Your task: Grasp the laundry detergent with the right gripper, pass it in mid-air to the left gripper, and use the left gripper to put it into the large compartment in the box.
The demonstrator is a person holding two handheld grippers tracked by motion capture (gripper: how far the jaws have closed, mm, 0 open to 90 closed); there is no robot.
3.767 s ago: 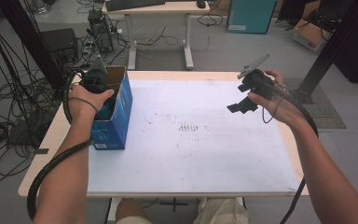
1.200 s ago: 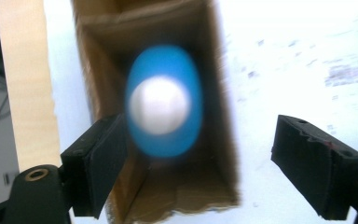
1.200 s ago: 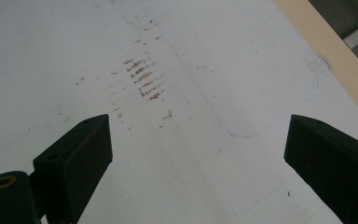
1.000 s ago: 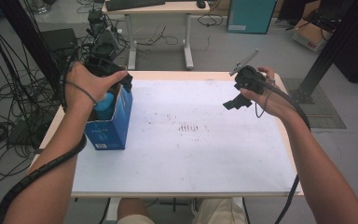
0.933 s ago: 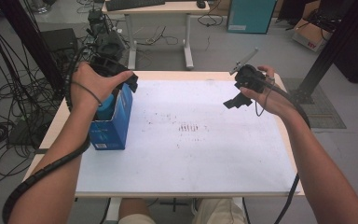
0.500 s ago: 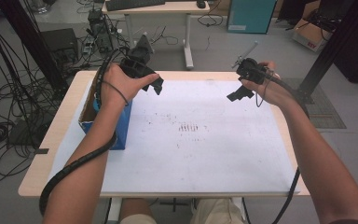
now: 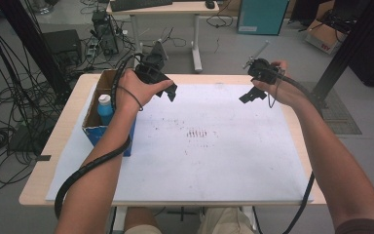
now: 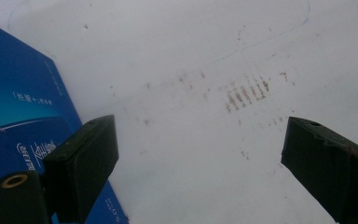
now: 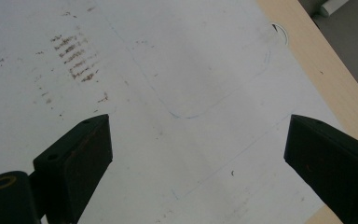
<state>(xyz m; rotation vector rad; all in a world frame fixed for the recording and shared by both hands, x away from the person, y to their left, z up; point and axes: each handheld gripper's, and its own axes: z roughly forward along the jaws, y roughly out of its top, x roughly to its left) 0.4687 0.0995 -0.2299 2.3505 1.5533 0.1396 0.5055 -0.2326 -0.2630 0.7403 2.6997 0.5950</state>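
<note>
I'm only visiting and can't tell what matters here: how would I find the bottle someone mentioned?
Start at the white sheet covering the wooden table, and go to its left edge, where an open blue cardboard box stands. The bottle stands upright inside that box. It is blue with a white cap, the one item visible in the box.

A grey floor (image 7: 370, 146) surrounds the desk (image 7: 68, 122); cables (image 7: 0, 131) sprawl at nine o'clock, a second table (image 7: 175, 7) and teal cabinet (image 7: 260, 17) at twelve.
</note>
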